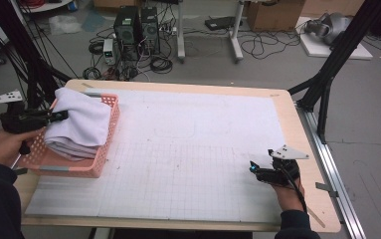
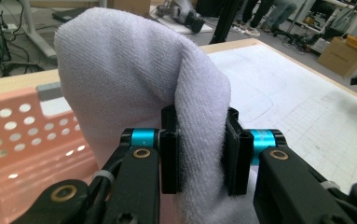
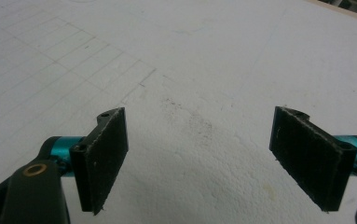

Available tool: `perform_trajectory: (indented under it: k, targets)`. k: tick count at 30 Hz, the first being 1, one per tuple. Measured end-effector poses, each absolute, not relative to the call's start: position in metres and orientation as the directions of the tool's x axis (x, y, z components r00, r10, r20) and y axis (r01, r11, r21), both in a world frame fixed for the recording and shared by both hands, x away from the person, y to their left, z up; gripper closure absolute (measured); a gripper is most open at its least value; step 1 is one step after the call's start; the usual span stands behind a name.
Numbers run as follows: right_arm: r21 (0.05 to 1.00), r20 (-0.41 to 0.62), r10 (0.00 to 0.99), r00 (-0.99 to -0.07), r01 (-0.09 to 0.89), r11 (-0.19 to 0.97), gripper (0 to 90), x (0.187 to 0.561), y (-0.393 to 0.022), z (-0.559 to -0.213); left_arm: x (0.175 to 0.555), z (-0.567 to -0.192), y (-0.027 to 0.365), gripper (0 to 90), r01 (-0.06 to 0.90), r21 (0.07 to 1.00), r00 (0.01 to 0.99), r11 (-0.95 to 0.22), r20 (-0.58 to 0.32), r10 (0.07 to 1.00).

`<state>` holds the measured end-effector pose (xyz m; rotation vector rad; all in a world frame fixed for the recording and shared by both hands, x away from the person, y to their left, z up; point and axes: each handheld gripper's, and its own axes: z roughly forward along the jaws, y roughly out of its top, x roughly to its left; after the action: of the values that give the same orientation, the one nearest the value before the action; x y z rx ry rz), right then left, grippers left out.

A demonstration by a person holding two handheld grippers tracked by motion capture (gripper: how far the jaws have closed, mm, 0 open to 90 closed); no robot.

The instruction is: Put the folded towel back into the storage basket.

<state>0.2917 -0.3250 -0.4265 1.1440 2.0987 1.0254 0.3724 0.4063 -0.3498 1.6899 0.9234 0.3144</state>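
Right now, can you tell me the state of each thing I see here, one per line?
White towel: folded, lying in the basket, pinched at one fold.
Pink basket: upright on the table's left side, holding the towel.
Left gripper: shut on the towel.
Right gripper: open, nothing between its jaws, over the white mat.

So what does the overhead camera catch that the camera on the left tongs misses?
The high view alone takes in the person's hands and the right tongs resting open on the white mat. The left gripper view alone shows the black pads pinching a fold of the white towel. Both share the towel, the pink basket and the mat.
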Motion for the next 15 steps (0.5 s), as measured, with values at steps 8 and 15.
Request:
perform_trajectory:
  k: [8, 15]
  targets:
    - [0.815, -0.097, 0.861, -0.499, 0.458, 0.356, 18.2, 0.292, -0.324, -0.427, 0.369, -0.362, 0.422, 71.4, 0.449, 0.891, 0.607, -0.069, -0.247, 0.755]
    - [0.812, -0.099, 0.859, -0.502, 0.458, 0.361, 18.2, 0.293, -0.322, -0.427, 0.370, -0.366, 0.414, 71.5, 0.441, 0.894, 0.651, -0.074, -0.262, 0.712]
